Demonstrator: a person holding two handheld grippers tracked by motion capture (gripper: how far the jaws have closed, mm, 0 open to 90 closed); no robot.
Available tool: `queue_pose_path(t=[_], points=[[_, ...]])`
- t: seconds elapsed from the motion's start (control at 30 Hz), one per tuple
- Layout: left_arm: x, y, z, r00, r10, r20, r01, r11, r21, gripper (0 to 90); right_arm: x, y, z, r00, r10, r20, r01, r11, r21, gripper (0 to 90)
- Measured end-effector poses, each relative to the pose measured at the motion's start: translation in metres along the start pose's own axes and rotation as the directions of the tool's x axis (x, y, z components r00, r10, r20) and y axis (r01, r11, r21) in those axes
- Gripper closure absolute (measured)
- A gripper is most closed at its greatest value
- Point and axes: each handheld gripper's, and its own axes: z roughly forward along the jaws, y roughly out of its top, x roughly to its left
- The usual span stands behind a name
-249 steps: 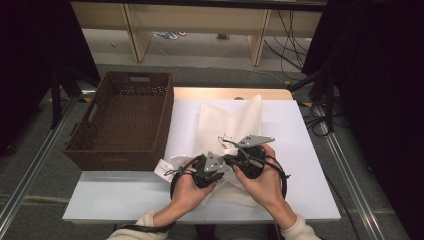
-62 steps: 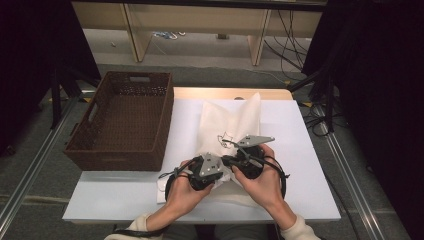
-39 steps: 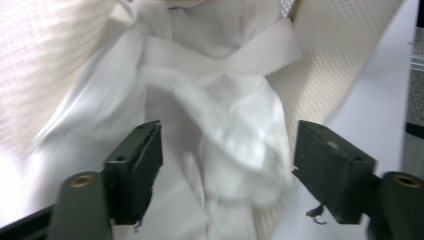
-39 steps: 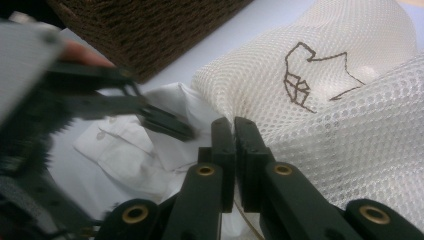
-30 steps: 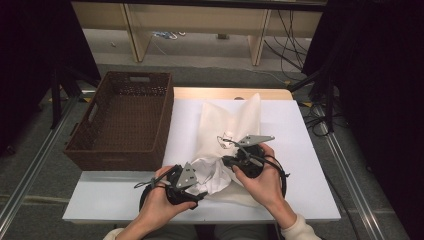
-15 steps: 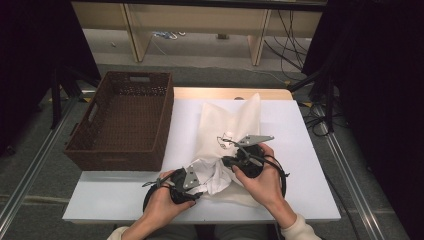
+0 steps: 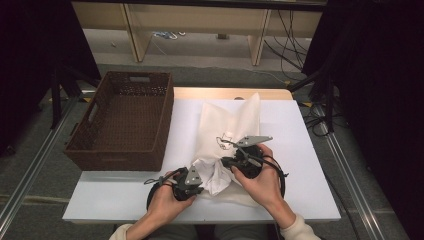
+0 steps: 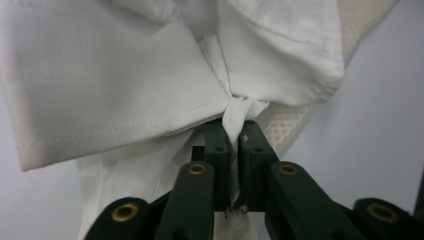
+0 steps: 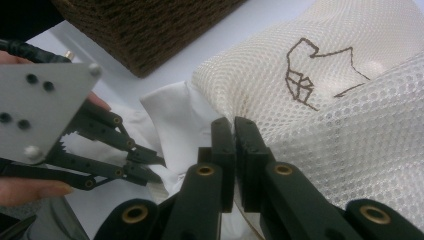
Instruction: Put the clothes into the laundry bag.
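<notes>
A cream mesh bag (image 7: 231, 122) with a brown line drawing lies on the white table (image 7: 310, 165). A crumpled white cloth (image 7: 212, 176) sticks out of its near end. My left gripper (image 7: 202, 186) reaches the cloth from the left. In the left gripper view its jaws have just been closing, and the left gripper (image 8: 235, 137) is now shut on a pinched fold of the white cloth (image 8: 125, 75). My right gripper (image 7: 225, 161) sits at the bag's near end. In the right gripper view the right gripper (image 9: 234, 137) is shut on the edge of the mesh bag (image 9: 325, 125), facing the left gripper (image 9: 157, 167).
A brown wicker basket (image 7: 120, 156) stands on the table's left side, close to the bag, and its wall shows as the basket (image 9: 145, 30) in the right gripper view. Metal rails run along the floor on both sides. Table legs and cables lie beyond the far edge.
The left gripper's jaws stood open beside the cloth a second ago; they have closed on a fold of it, after edging slightly right. The right gripper has not moved.
</notes>
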Motion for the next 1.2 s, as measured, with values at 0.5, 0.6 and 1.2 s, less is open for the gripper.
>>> queue_pose_path(t=[0.5, 0.6, 1.2], points=[[-0.007, 0.045, 0.004, 0.9996, -0.014, 0.023, 0.018, 0.9871, -0.159, 88.5, 0.003, 0.001, -0.001, 0.9998, -0.012, -0.012, 0.012, 1.000, -0.014, 88.9], [-0.003, 0.051, 0.008, 0.9998, -0.019, 0.008, 0.020, 0.9850, -0.172, 88.5, 0.005, 0.001, -0.002, 0.9999, 0.013, -0.006, -0.014, 1.000, -0.028, 88.9], [-0.014, 0.044, 0.002, 0.9965, 0.084, 0.001, -0.082, 0.9778, -0.193, 40.1, 0.000, 0.001, -0.004, 0.9996, 0.026, -0.006, -0.026, 0.999, -0.031, 88.8]])
